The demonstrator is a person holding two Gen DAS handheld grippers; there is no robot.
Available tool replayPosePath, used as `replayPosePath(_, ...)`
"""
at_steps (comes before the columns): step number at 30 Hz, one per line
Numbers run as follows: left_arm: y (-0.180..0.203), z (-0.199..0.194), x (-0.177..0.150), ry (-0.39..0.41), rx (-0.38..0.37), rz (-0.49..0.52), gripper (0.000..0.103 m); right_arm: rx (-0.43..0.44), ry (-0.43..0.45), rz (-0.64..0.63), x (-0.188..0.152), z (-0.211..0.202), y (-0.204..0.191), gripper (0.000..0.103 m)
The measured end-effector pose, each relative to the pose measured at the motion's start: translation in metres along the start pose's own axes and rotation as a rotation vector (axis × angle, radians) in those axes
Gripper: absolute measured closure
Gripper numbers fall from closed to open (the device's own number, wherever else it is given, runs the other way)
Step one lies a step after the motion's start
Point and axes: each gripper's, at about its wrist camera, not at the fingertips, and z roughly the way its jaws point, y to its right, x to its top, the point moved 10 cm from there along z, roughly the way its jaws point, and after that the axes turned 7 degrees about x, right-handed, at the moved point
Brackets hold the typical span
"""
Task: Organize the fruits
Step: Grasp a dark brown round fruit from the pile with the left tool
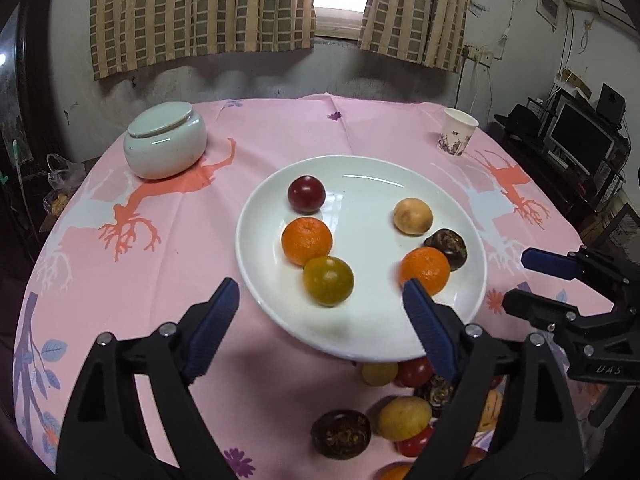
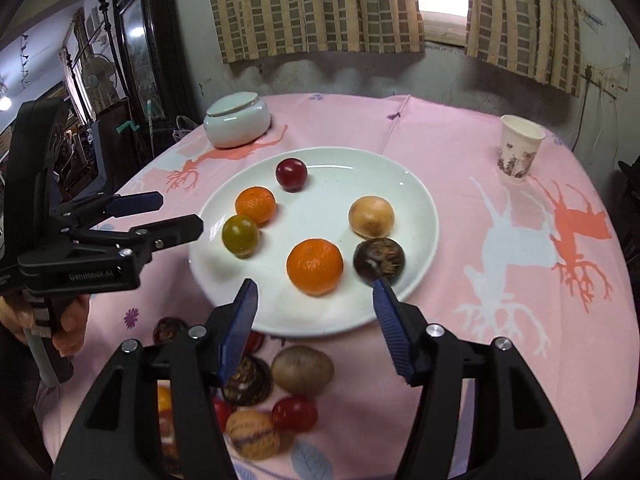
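Round white ceramic plate (image 1: 456,200) carries six fruits: two oranges, one each red, tan, green, dark brown. Plate centre bare; loose fruits crowd the worktop's near edge. My left fingers (image 1: 320,328) and right fingers (image 2: 314,320) both spread, empty.

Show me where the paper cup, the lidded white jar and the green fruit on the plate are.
paper cup (image 2: 519,152), right wrist view, on its patterned side.
lidded white jar (image 1: 166,145), left wrist view, on its body below the lid.
green fruit (image 1: 328,281), left wrist view, at its centre.
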Motion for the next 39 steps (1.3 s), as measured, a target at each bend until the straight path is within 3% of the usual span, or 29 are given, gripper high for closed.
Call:
replayPosePath(7, 0.005, -0.033, -0.031, 0.01, 0.006, 0.057, 0.013, 0.038, 0.003, 0.059, -0.029, -0.04, -0.009, 0.041)
replayPosePath(12, 0.007, -0.034, -0.053, -0.011, 0.025, 0.102, 0.013, 0.014, -0.018, 0.073, -0.052, -0.046, -0.011, 0.041)
replayPosePath(15, 0.006, -0.027, -0.066, -0.017, 0.032, 0.117, 0.013, 0.114, -0.034, 0.107, -0.062, -0.041, -0.019, 0.041)
replayPosePath(18, -0.002, -0.015, -0.078, -0.038, 0.073, 0.131, 0.013, 0.119, -0.042, 0.107, -0.066, -0.036, -0.018, 0.041)
replayPosePath(26, -0.002, -0.003, -0.103, -0.098, 0.017, 0.164, 0.014, 0.23, -0.038, 0.165, -0.072, -0.03, -0.014, 0.041)
replayPosePath(29, -0.001, 0.004, -0.104, -0.074, 0.028, 0.174, 0.021, 0.243, -0.06, 0.194, -0.076, -0.026, -0.012, 0.041)
replayPosePath(31, 0.002, 0.01, -0.107, -0.09, -0.002, 0.151, 0.032, 0.239, -0.061, 0.184, -0.077, -0.027, -0.015, 0.041)
replayPosePath(33, 0.006, 0.015, -0.112, -0.121, -0.053, 0.115, 0.059, 0.212, -0.059, 0.148, -0.079, -0.027, -0.018, 0.041)
replayPosePath(36, 0.004, 0.016, -0.11, -0.103, -0.045, 0.1, 0.06, 0.101, -0.084, 0.01, -0.088, -0.023, -0.027, 0.041)
replayPosePath(39, 0.004, 0.016, -0.111, -0.105, -0.049, 0.097, 0.06, 0.087, -0.111, -0.058, -0.097, -0.016, -0.037, 0.041)
